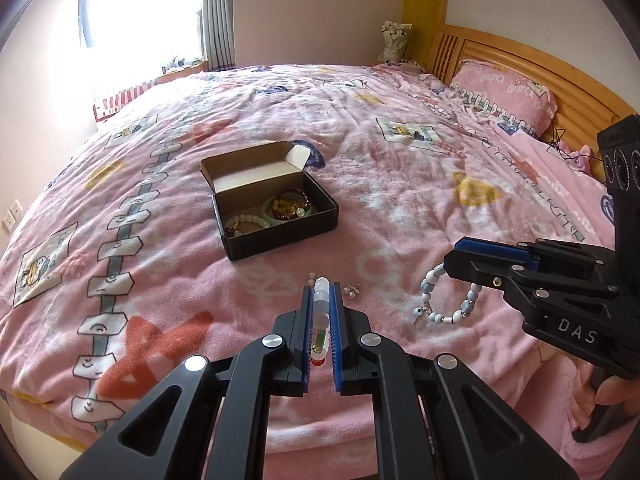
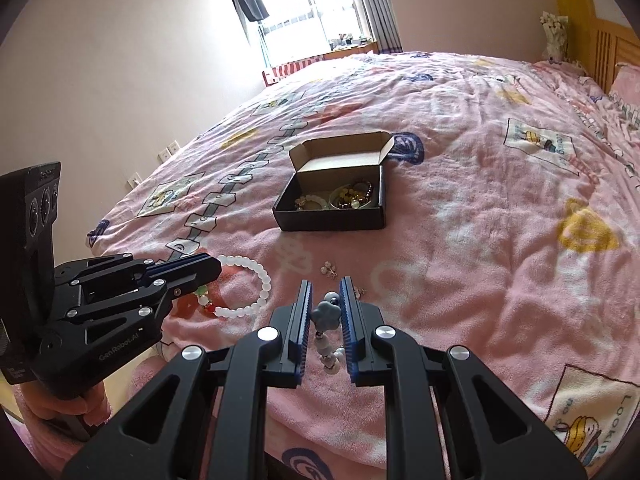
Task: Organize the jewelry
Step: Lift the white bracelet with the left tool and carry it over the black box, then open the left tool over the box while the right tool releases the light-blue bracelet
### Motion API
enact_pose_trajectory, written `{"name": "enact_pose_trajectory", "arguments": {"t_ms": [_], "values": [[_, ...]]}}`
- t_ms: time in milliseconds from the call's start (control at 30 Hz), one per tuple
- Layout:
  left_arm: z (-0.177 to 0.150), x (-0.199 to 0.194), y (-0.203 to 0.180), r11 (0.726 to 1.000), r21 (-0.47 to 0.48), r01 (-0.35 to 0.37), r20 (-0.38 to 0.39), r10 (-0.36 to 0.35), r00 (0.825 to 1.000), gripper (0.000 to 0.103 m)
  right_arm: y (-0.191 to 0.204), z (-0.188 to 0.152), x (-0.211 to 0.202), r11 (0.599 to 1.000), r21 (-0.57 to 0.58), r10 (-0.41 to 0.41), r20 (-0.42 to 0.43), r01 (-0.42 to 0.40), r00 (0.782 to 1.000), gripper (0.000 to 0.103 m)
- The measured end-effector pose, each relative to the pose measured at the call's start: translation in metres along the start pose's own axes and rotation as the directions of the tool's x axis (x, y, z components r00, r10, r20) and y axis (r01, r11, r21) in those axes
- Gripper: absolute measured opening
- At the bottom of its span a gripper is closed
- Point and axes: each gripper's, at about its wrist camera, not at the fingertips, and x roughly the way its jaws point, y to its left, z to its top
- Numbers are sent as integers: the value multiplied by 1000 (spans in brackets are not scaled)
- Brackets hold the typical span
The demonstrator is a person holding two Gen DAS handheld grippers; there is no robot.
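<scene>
Both grippers, left (image 1: 322,304) and right (image 2: 326,304), clamp bracelets, white (image 2: 244,286) and blue (image 1: 448,300), near the box (image 1: 276,236), probably bound there.

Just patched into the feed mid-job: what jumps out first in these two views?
Each gripper is closed around a bead bracelet near the front edge of the pink bedspread: the left gripper on a white bead bracelet, the right gripper on a blue-and-white bead bracelet. Farther up the bed sits an open black box already holding several bracelets, and small earrings lie loose between the grippers and the box.
</scene>
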Motion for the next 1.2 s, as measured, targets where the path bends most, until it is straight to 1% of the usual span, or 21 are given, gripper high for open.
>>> {"name": "enact_pose_trajectory", "arguments": {"t_ms": [367,667,933,1200], "values": [[29,-11,6,1000,15,-21,56,20,998,9,15,40,-8,998,-56,4,61,-1,998,15],[55,-10,19,1000,5,-23,89,23,996,9,21,77,-2,996,-90,-2,94,11,996,15],[78,-2,32,999,11,-43,106,42,993,9,26,113,15,988,-146,-28,98,42,995,15],[99,24,52,999,-9,-49,99,50,994,9,20,145,44,987,-154,-24,98,39,995,15]]}}
